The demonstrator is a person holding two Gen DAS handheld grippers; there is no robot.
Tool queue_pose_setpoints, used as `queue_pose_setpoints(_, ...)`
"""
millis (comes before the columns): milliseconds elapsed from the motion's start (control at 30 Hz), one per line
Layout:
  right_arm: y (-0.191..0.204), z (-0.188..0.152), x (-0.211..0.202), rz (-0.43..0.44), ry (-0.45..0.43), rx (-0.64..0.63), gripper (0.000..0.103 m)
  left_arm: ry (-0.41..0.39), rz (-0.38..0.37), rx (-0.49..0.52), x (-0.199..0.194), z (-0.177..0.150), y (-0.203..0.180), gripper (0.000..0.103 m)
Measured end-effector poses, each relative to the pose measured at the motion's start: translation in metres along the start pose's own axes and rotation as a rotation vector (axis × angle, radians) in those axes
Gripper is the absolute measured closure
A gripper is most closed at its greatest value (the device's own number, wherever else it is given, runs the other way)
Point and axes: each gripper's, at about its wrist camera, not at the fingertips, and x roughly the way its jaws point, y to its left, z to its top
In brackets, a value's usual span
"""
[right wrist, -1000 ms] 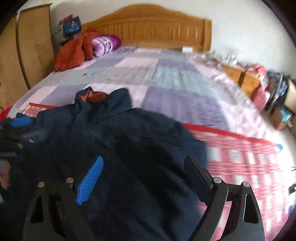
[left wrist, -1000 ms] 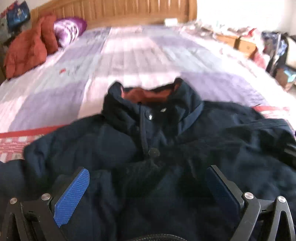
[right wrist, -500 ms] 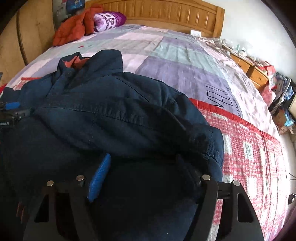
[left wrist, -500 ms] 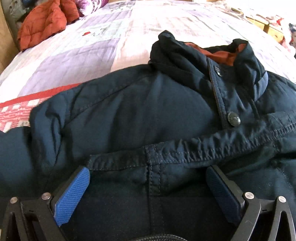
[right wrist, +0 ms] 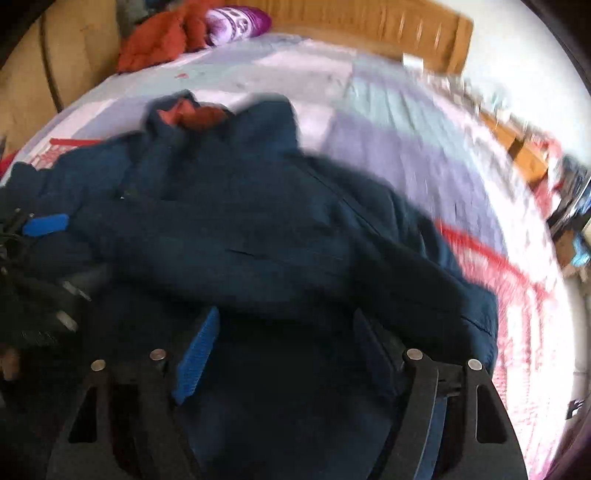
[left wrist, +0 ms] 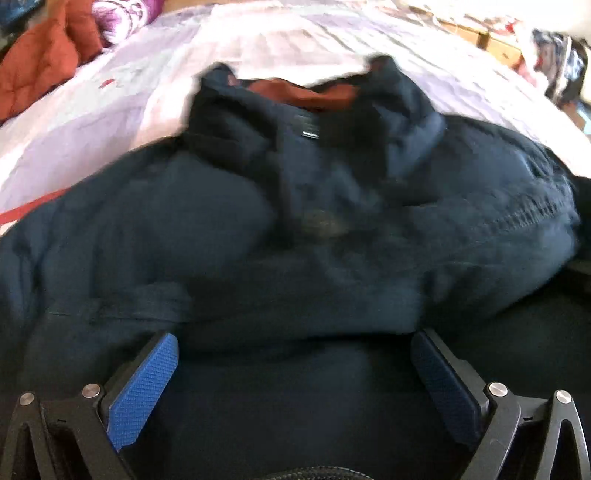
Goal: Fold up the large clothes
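A large navy jacket (left wrist: 295, 229) with a rust-red collar lining (left wrist: 299, 92) lies on the bed, its lower part folded up over the chest. It fills the right wrist view (right wrist: 258, 236) too. My left gripper (left wrist: 293, 354) is open, its blue pads wide apart just above the folded hem. My right gripper (right wrist: 286, 332) is open over the jacket's right side, its jaws somewhat narrower. The left gripper's blue pad (right wrist: 46, 224) shows at the left edge of the right wrist view. Both views are blurred.
The bed has a purple and white patchwork quilt (right wrist: 388, 140) and a red checked cover (right wrist: 524, 306) at the right. An orange-red coat (right wrist: 155, 44) and a purple pillow (right wrist: 236, 18) lie by the wooden headboard (right wrist: 369, 26). Cluttered wooden furniture (left wrist: 498, 40) stands at the right.
Both grippers have drawn back and shifted over the jacket; the collar now sits more central in the left wrist view. The right gripper's jaws have widened slightly. The views have become blurred.
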Motion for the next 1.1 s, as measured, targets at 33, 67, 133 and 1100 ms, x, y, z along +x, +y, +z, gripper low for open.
queue_pose_setpoints(33, -0.014, -0.003, -0.002, -0.01, -0.009, 0.033, 0.043, -0.003, 0.004, 0.013, -0.002, 0.001, 0.005, 0.0)
queue_pose_setpoints(67, -0.03, -0.006, -0.005, -0.002, -0.017, 0.066, 0.056, -0.007, 0.021, 0.034, -0.004, 0.001, 0.008, 0.0)
queue_pose_setpoints(133, -0.056, -0.011, -0.007, 0.016, -0.008, 0.108, 0.1, -0.008, 0.038, 0.02, -0.007, -0.001, 0.018, 0.0)
queue_pose_setpoints(1100, 0.011, -0.082, -0.061, -0.043, 0.021, 0.093, 0.079, 0.048, 0.159, -0.159, -0.084, -0.108, 0.124, 0.0)
